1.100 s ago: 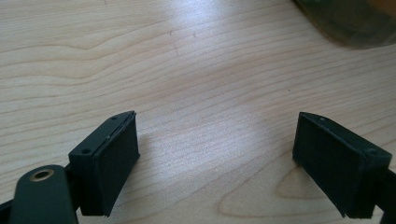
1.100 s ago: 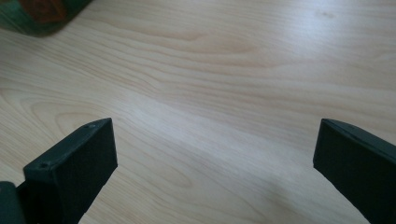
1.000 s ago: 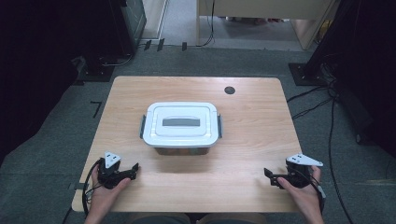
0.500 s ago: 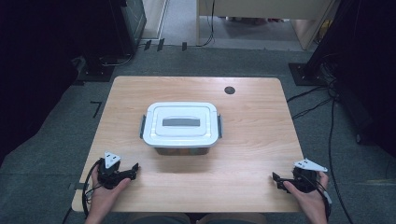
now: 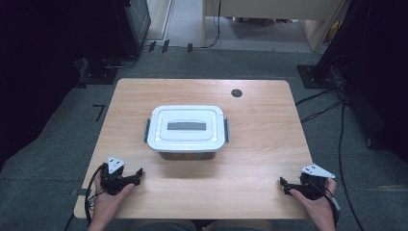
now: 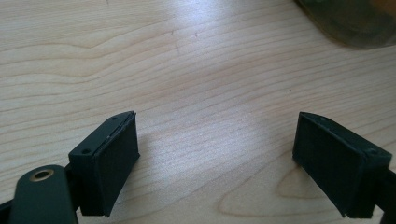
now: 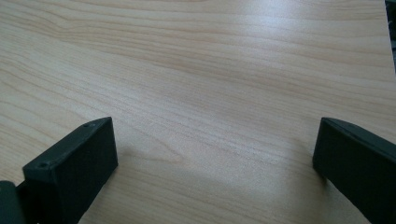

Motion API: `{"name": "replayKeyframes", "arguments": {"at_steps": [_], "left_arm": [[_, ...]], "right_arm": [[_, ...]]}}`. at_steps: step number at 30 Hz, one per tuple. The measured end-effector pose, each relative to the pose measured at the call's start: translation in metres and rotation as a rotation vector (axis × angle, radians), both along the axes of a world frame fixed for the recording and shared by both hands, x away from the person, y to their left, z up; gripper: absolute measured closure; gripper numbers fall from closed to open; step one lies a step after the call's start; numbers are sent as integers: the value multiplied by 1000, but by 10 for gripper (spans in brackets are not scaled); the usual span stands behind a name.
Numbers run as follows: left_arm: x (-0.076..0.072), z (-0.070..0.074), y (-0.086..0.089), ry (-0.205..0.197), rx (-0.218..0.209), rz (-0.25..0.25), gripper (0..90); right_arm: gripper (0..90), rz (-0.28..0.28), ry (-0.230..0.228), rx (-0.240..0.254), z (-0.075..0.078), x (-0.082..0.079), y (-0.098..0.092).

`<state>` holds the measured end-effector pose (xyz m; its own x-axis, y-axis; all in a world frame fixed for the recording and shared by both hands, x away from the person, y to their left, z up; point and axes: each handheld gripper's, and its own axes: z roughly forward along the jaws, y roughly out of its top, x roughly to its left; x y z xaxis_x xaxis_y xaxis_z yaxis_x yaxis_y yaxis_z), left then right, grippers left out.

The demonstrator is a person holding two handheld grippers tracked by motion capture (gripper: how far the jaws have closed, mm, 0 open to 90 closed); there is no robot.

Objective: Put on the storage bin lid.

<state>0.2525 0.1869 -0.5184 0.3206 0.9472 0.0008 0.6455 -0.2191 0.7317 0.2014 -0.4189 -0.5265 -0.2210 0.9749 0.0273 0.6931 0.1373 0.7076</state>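
A lidded plastic box with a pale blue-white lid, a grey handle recess and dark side latches sits in the middle of the wooden table. My left gripper rests low on the table near the front left corner, open, its jaws wide apart over bare wood. My right gripper lies near the front right edge, also open, nothing between its jaws. A corner of the box shows at the top right of the left gripper view.
A small dark round hole marks the table's far right part. Grey carpet surrounds the table, with cables on the right and dark equipment stands behind. The table's right edge runs close to my right gripper.
My right gripper has drawn back toward the front edge and sunk lower onto the table. The left gripper and the box have stayed put.
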Motion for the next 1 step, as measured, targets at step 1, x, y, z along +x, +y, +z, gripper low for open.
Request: {"name": "replayKeyframes", "arguments": {"at_steps": [1], "left_arm": [[0,0,0,0,0,0,143]], "right_arm": [[0,0,0,0,0,0,0]]}}
